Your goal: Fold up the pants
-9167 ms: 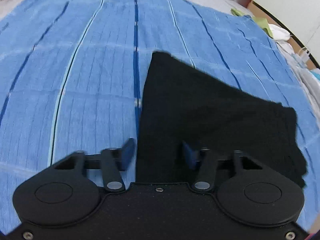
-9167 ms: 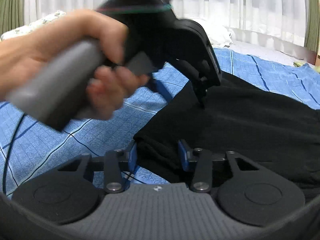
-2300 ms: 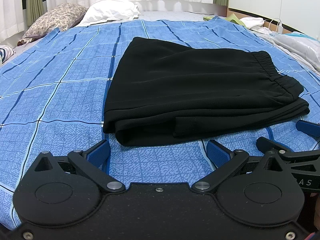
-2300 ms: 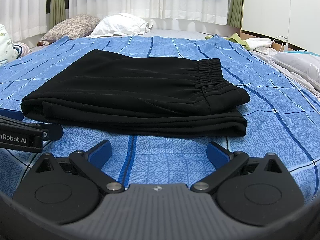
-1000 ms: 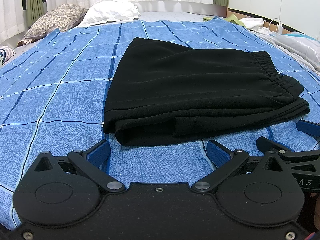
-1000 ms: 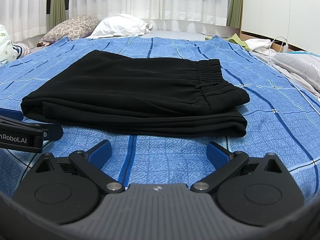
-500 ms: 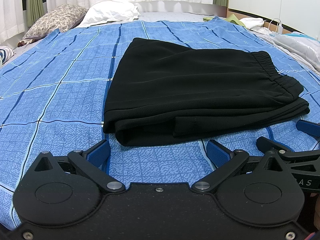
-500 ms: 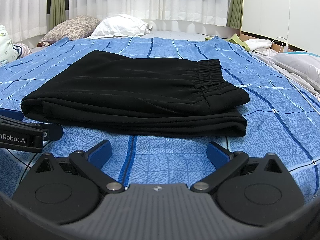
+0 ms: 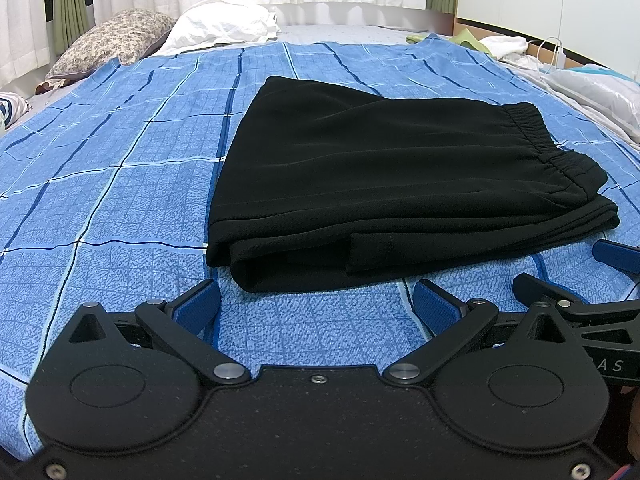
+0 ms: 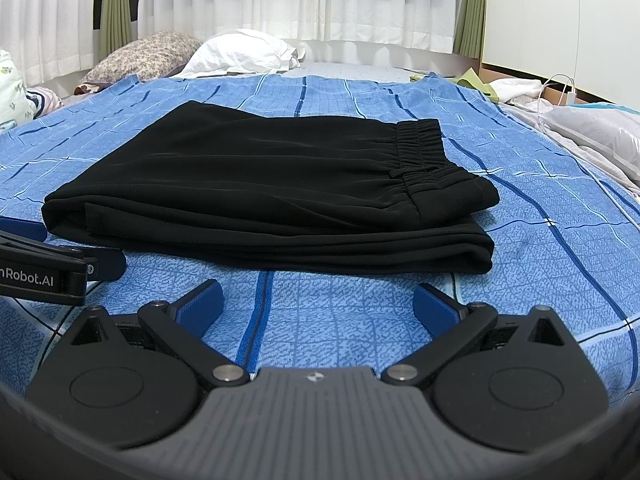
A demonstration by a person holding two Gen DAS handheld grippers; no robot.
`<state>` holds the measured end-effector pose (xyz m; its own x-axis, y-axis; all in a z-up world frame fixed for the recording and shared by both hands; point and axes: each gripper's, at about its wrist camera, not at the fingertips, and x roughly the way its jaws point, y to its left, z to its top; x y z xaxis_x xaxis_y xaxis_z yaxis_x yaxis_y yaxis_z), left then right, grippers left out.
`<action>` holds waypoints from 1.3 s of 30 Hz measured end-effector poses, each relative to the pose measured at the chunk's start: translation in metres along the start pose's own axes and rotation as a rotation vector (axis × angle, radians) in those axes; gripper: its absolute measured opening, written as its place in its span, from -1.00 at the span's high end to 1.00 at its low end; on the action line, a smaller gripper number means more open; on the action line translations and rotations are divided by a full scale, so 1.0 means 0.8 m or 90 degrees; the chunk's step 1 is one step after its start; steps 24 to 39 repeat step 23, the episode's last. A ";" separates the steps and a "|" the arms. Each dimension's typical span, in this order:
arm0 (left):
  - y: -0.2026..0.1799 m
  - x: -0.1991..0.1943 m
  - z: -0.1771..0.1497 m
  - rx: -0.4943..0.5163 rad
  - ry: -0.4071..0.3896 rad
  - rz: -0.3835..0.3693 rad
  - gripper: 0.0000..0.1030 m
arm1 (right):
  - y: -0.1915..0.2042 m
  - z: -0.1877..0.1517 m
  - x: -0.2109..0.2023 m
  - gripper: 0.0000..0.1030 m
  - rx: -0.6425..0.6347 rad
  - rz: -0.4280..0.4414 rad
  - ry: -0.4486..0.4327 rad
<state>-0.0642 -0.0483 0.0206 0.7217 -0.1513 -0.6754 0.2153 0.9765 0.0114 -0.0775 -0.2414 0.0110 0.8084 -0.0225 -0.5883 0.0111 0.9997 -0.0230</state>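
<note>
Both my claws, left gripper [image 9: 316,306] and right gripper [image 10: 318,306], sit spread and empty just below the folded pants [image 9: 400,176] at frame centre; risk: snagging the near edge undoes the stacked layers.

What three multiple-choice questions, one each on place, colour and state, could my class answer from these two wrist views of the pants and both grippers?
1. Where do the pants lie?
A. on the blue checked bedspread
B. on the white pillow
C. across the right gripper's fingers

2. What colour are the pants?
A. grey
B. black
C. green

3. How do the left gripper and right gripper stand?
A. both shut on cloth
B. one open, one shut
C. both open and empty

Answers:
1 A: the bedspread shows all round the folded stack.
2 B: the cloth is black in both views.
3 C: each pair of blue fingers is spread wide, short of the pants' near edge.
</note>
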 end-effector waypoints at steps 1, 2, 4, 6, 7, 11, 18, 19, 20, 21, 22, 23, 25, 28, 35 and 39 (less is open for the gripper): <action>0.000 0.000 0.000 0.000 0.000 0.000 -1.00 | 0.000 0.000 0.000 -1.00 0.000 0.000 0.000; 0.000 0.000 0.000 0.000 0.000 0.000 -1.00 | 0.000 0.000 0.000 -1.00 0.000 0.000 0.000; 0.000 0.000 0.000 0.000 0.000 0.000 -1.00 | 0.000 0.000 0.000 -1.00 0.000 0.000 0.000; 0.000 0.000 0.000 0.000 0.000 0.000 -1.00 | 0.000 0.000 0.000 -1.00 0.000 0.000 0.000; 0.000 0.000 0.000 0.000 0.000 0.000 -1.00 | 0.000 0.000 0.000 -1.00 0.000 0.000 -0.001; 0.000 0.000 0.000 0.000 -0.001 0.000 -1.00 | 0.000 -0.001 0.000 -1.00 0.000 0.000 0.000; 0.001 0.001 0.001 0.001 -0.002 0.000 -1.00 | 0.000 -0.001 0.001 -1.00 0.000 0.000 -0.001; 0.001 0.001 0.001 0.001 -0.002 0.000 -1.00 | 0.000 -0.001 0.001 -1.00 0.000 0.000 -0.001; 0.001 0.001 0.001 0.001 -0.002 -0.001 -1.00 | 0.000 -0.001 0.001 -1.00 0.000 0.000 -0.001; 0.000 0.001 0.001 0.002 -0.002 0.000 -1.00 | 0.000 -0.001 0.001 -1.00 0.000 0.000 -0.001; 0.000 0.001 0.001 0.002 -0.003 0.000 -1.00 | 0.000 -0.001 0.000 -1.00 0.000 0.001 -0.001; 0.001 0.001 0.001 0.002 -0.004 0.000 -1.00 | 0.000 -0.001 0.000 -1.00 0.002 0.001 -0.003; 0.001 0.001 0.001 0.002 -0.004 0.000 -1.00 | 0.000 -0.001 0.000 -1.00 0.002 0.001 -0.003; 0.001 0.001 0.001 0.002 -0.004 0.000 -1.00 | 0.000 -0.001 0.000 -1.00 0.002 0.001 -0.003; 0.001 0.001 0.001 0.002 -0.004 0.000 -1.00 | 0.000 -0.001 0.000 -1.00 0.002 0.001 -0.003; 0.001 0.001 0.001 0.002 -0.004 0.000 -1.00 | 0.000 -0.001 0.000 -1.00 0.002 0.001 -0.003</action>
